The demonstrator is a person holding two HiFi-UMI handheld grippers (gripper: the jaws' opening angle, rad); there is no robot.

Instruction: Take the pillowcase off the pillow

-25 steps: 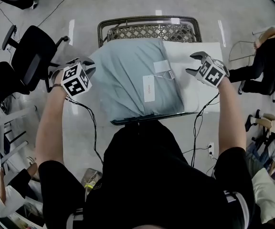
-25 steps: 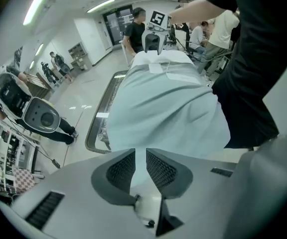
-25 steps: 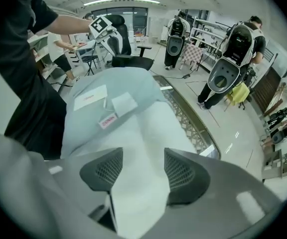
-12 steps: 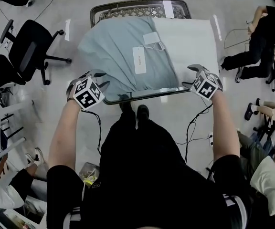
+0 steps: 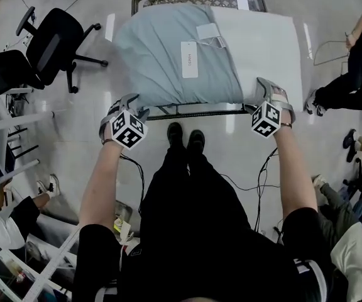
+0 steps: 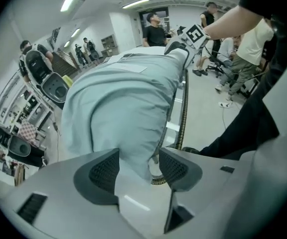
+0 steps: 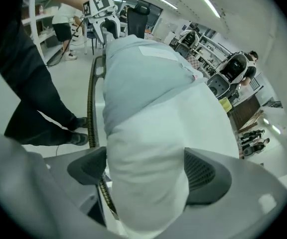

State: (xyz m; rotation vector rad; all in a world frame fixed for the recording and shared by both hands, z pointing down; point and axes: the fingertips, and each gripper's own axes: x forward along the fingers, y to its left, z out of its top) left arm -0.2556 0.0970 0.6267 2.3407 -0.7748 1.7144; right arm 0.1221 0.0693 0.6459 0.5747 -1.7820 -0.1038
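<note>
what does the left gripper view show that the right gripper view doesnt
Only the left gripper view: close up, the left gripper, jaws just opened, astride a corner of the grey-blue pillowcase. Only the right gripper view: close up, the right gripper, jaws just opened too, around a corner of the bare white pillow. Both: the pillowcase, the table's metal edge, the person's dark clothing.
</note>
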